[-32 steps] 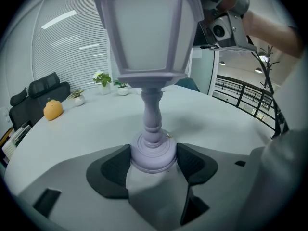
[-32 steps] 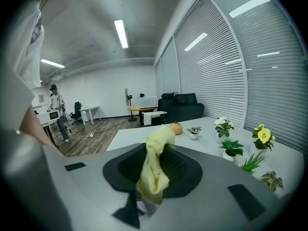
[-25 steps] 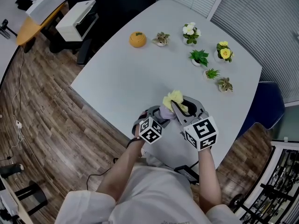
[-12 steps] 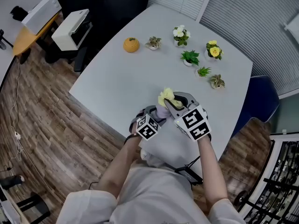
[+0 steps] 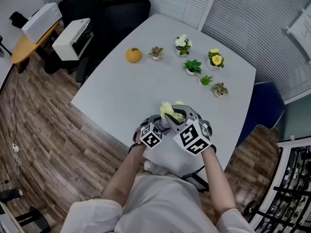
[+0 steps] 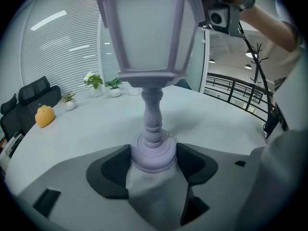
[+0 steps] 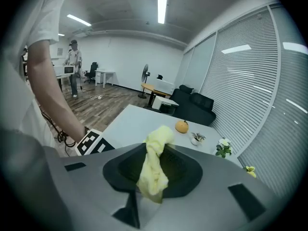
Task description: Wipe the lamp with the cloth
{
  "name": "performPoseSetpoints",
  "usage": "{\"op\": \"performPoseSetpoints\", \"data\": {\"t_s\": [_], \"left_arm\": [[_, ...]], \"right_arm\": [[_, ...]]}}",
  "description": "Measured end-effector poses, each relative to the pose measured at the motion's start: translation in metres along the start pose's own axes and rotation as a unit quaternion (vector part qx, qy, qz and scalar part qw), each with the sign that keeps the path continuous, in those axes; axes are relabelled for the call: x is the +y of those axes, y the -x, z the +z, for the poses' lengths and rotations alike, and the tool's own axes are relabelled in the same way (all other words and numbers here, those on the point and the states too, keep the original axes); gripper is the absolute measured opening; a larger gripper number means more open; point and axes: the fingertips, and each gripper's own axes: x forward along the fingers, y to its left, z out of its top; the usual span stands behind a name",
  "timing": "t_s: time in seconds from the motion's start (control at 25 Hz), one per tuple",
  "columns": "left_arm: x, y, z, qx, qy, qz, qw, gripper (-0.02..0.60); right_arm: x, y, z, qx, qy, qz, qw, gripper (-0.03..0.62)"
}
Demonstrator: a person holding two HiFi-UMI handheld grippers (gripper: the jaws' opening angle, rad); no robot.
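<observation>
A lavender lantern-style lamp (image 6: 150, 37) stands upright on the grey table (image 5: 121, 91). Its round base (image 6: 153, 154) sits between the dark pads of my left gripper (image 6: 153, 159), which is shut on it. In the head view the left gripper (image 5: 159, 124) is at the table's near edge, and the lamp (image 5: 166, 121) is mostly hidden behind both grippers. My right gripper (image 7: 155, 168) is shut on a crumpled yellow cloth (image 7: 155, 165). In the head view the right gripper (image 5: 178, 115) holds the cloth (image 5: 169, 109) over the top of the lamp.
An orange pumpkin-shaped ornament (image 5: 133, 55) and several small potted plants (image 5: 193, 67) stand at the table's far side. Black office chairs (image 5: 121, 8) and a white printer (image 5: 72, 39) lie beyond the far left edge. A person (image 7: 73, 66) stands far off in the room.
The right gripper has rolled and shifted a little to the left with the cloth, over the lamp. The left gripper has kept its hold on the base in place.
</observation>
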Motion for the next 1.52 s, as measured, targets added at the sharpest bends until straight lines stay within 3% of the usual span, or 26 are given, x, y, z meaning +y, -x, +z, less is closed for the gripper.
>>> {"op": "performPoseSetpoints", "data": {"t_s": [0.12, 0.84, 1.52], "left_arm": [[0.001, -0.002, 0.001, 0.0, -0.001, 0.0, 1.0, 0.313], [-0.002, -0.001, 0.0, -0.001, -0.001, 0.002, 1.0, 0.313], [0.0, -0.002, 0.001, -0.001, 0.0, 0.001, 1.0, 0.313]], "right_arm": [[0.007, 0.0, -0.003, 0.002, 0.013, 0.003, 1.0, 0.091], [0.02, 0.022, -0.025, -0.011, -0.031, 0.018, 0.999, 0.091], [-0.013, 0.031, -0.064, 0.001, -0.098, -0.009, 0.995, 0.087]]}}
